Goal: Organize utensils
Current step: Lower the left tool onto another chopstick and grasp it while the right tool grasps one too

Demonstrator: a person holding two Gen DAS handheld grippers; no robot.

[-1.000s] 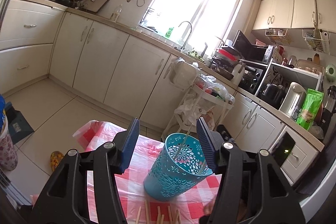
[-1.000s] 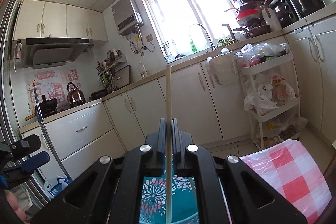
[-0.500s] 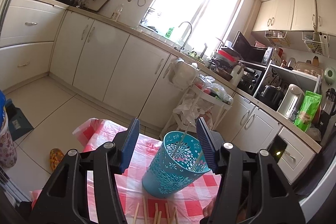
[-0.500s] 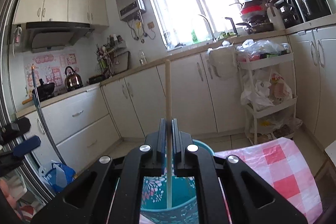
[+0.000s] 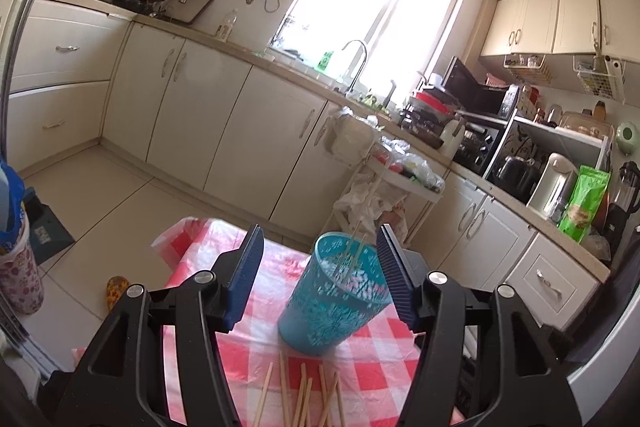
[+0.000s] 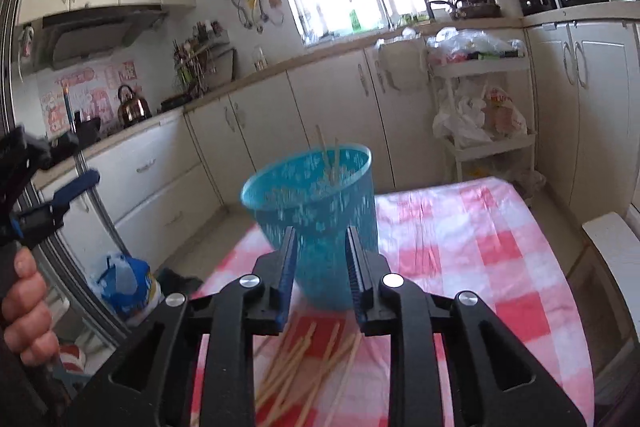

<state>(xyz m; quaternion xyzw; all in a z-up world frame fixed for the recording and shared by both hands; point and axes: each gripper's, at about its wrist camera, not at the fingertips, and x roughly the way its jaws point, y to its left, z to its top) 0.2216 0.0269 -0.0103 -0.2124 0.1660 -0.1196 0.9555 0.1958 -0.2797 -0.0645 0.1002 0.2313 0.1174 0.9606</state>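
A teal perforated cup stands on the red-and-white checked tablecloth, with a few wooden chopsticks standing in it. Several loose chopsticks lie on the cloth in front of it. My left gripper is open and empty, its jaws on either side of the cup, short of it. In the right wrist view the cup is blurred, with chopsticks inside and loose chopsticks below. My right gripper is open and empty, just in front of the cup.
The table sits in a kitchen with cream cabinets behind it. A white rolling cart with bags stands past the table's far edge. A white chair edge is at the right. My left gripper and hand show at the left.
My right gripper has opened and let go of the chopstick, which now stands in the cup. It has pulled back and tilted down. The left gripper has stayed open.
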